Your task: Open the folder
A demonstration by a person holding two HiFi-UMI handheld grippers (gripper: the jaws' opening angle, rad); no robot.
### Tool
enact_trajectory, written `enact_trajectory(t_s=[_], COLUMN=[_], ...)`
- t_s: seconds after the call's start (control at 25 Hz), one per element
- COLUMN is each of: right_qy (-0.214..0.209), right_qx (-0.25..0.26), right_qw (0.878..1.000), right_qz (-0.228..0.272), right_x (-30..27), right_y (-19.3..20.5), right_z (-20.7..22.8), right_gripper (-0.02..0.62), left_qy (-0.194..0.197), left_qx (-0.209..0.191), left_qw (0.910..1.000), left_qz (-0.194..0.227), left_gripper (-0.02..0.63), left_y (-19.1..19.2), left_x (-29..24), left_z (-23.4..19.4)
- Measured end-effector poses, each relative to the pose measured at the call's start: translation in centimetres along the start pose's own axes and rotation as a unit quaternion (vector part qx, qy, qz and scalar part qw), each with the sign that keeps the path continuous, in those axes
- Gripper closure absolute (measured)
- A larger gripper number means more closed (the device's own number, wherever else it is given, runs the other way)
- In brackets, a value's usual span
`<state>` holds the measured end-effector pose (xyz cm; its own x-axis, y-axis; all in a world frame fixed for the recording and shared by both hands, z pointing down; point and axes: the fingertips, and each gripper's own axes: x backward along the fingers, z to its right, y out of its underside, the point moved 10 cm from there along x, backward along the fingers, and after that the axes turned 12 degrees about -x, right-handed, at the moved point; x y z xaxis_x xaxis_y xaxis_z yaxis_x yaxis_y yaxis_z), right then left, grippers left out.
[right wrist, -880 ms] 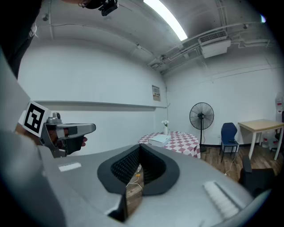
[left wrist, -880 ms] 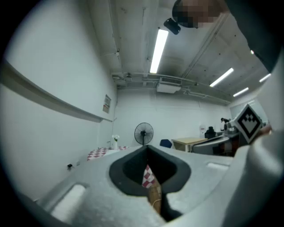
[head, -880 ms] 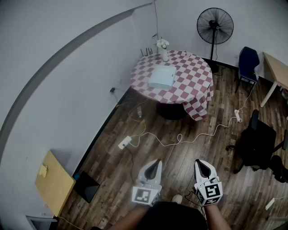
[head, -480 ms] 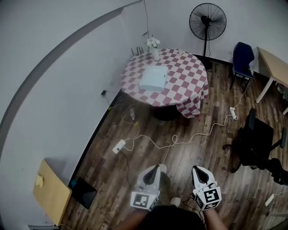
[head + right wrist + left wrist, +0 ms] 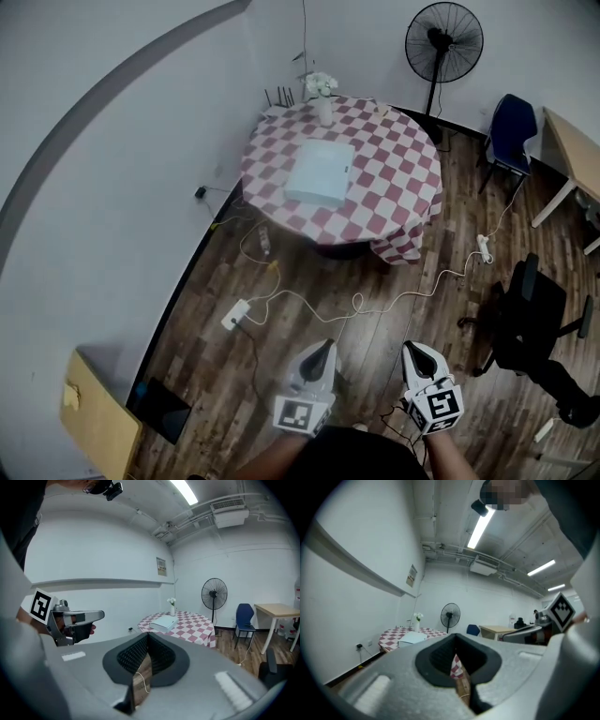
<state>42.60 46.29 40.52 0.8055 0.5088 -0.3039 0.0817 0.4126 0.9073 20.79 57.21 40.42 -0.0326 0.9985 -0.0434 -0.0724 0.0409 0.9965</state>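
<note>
A pale blue-white folder (image 5: 321, 172) lies flat and closed on the round table with a red-and-white checked cloth (image 5: 394, 187). The same folder (image 5: 163, 622) shows far off in the right gripper view and the folder (image 5: 411, 638) in the left gripper view. My left gripper (image 5: 326, 348) and right gripper (image 5: 412, 350) are held low near my body, over the wooden floor, well short of the table. Both are shut with nothing between the jaws.
A white vase of flowers (image 5: 322, 97) stands at the table's far edge. A standing fan (image 5: 442, 45), a blue chair (image 5: 514, 129), a black office chair (image 5: 530, 314) and a wooden desk (image 5: 574, 145) are to the right. White cables and power strips (image 5: 235, 314) trail across the floor.
The view has shifted: the table and folder sit lower and more central in the head view, so I have stepped closer. Both grippers stay shut in the same low pose.
</note>
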Motion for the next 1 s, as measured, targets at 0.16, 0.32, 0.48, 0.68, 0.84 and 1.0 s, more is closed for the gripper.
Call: enact_trajectory(t_s=[0.16,0.32,0.48,0.68,0.84,1.0], right_qy=[-0.011,-0.01,-0.014,-0.012,-0.032,-0.037], right_qx=[0.004,0.002,0.012,0.005,0.025,0.061], right_qw=[1.0,1.0,0.999,0.999,0.998,0.997], right_qz=[-0.022,-0.022,-0.041,-0.042,-0.042,-0.033], right_x=[-7.1,-13.2,-18.2,-22.6,-25.2,-27.4], right_y=[-2.6,-4.1,-6.4,-8.1,-8.9,-10.9], right_z=[0.8,1.4,0.6,-0.8,-0.8,-0.8], right_gripper=[0.592,0.592,0.592,0.592,0.592,0.592], left_qy=[-0.004,0.003,0.0,0.002,-0.014,-0.019], left_qx=[0.01,0.004,0.027,0.042,0.046,0.035], left_qw=[0.9999,1.0,0.9996,0.9991,0.9987,0.9991], left_qz=[-0.013,-0.001,0.006,0.01,0.018,0.012], left_gripper=[0.603,0.603,0.603,0.603,0.603,0.603], left_y=[0.3,0.8,0.0,0.5,0.7,0.7], left_x=[-4.7,-8.4,-10.4,-11.7,-12.9,-14.8], left_z=[-5.9,-11.4,-15.7,-19.5,-21.3,-22.0])
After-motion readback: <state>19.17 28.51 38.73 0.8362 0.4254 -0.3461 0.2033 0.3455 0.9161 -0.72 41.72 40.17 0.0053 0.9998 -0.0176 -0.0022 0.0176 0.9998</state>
